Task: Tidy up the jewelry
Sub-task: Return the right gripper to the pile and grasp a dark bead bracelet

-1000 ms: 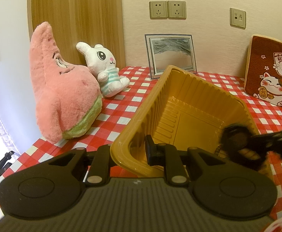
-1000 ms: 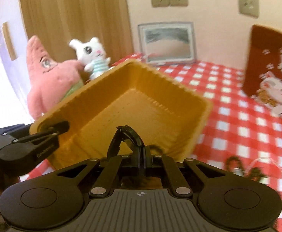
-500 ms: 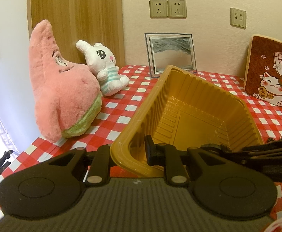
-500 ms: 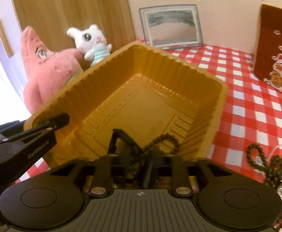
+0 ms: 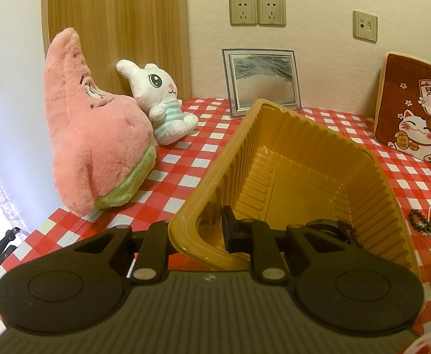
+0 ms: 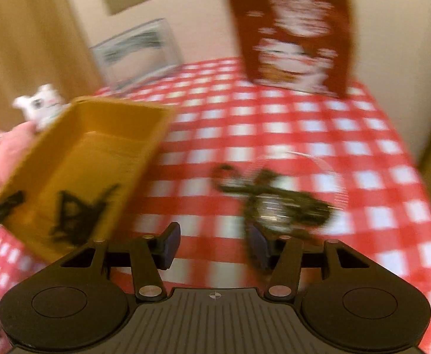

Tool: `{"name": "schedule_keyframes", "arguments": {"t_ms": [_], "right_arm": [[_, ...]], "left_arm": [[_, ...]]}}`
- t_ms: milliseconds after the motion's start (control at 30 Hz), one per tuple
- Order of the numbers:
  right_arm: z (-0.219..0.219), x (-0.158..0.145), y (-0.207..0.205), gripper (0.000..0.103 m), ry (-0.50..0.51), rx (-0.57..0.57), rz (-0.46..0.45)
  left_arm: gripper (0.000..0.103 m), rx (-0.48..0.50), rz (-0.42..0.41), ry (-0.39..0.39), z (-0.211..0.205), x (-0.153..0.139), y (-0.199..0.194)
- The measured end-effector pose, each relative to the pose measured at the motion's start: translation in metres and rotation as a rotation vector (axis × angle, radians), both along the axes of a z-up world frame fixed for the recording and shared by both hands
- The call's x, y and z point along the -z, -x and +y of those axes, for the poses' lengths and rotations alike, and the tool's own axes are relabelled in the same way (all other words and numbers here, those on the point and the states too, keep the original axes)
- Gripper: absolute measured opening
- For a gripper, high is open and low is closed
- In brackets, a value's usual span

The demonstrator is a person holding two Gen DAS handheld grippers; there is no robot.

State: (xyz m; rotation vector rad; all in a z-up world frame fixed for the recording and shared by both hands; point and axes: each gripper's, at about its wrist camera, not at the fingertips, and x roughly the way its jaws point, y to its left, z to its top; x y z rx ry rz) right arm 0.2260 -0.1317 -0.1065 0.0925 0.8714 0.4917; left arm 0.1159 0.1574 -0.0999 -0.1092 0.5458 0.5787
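Note:
My left gripper is shut on the near rim of a golden plastic tray, tilted up off the checked tablecloth. A dark bead bracelet lies in the tray's near corner; it also shows blurred in the right wrist view. My right gripper is open and empty, right of the tray and above the cloth. A pile of dark beads with a shiny piece lies on the cloth just ahead of it; beads also show in the left wrist view.
A pink star plush and a white rabbit plush stand left of the tray. A framed picture and a lucky-cat cushion lean on the back wall. The table's right edge is close by.
My right gripper opened, left the dark bracelet in the tray, and swung right toward the bead pile. The left gripper and tray stayed put.

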Motion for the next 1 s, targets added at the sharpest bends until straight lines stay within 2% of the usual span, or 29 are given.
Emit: {"name": "schedule_keyframes", "arguments": {"t_ms": [100,133,167,267,433,533,633,733,767,1000], "right_arm": [[-0.026,0.002,-0.009,0.053,0.040,0.064,-0.008],[-0.032,0.002,-0.010,0.052,0.049,0.073,-0.015],[-0.036,0.002,-0.012,0.046,0.061,0.077,-0.025],[-0.038,0.002,-0.015,0.033,0.093,0.047,-0.048],[-0.018,0.010,-0.014,0.022,0.191,-0.067,-0.095],[-0.005,0.022,-0.019,0.019,0.264,-0.094,-0.100],[0.000,0.030,-0.027,0.017,0.276,-0.097,-0.076],[0.003,0.034,-0.031,0.007,0.299,-0.097,-0.074],[0.003,0.033,-0.030,0.007,0.292,-0.100,-0.085],[-0.011,-0.003,-0.016,0.007,0.194,-0.054,-0.171]], "left_arm": [[0.017,-0.002,0.002,0.002,0.001,0.001,0.000],[0.017,-0.001,0.002,0.001,0.001,0.001,0.000],[0.018,-0.001,0.002,0.001,0.001,0.001,0.000],[0.018,-0.001,0.002,0.001,0.001,0.001,0.000],[0.018,-0.001,0.002,0.001,0.002,0.001,0.000],[0.018,-0.001,0.002,0.001,0.001,0.001,0.000],[0.018,-0.001,0.002,0.001,0.002,0.001,0.000],[0.018,0.000,0.002,0.000,0.002,0.001,0.000],[0.018,0.000,0.002,0.000,0.002,0.001,0.000],[0.018,0.000,0.002,0.000,0.002,0.001,0.000]]}}
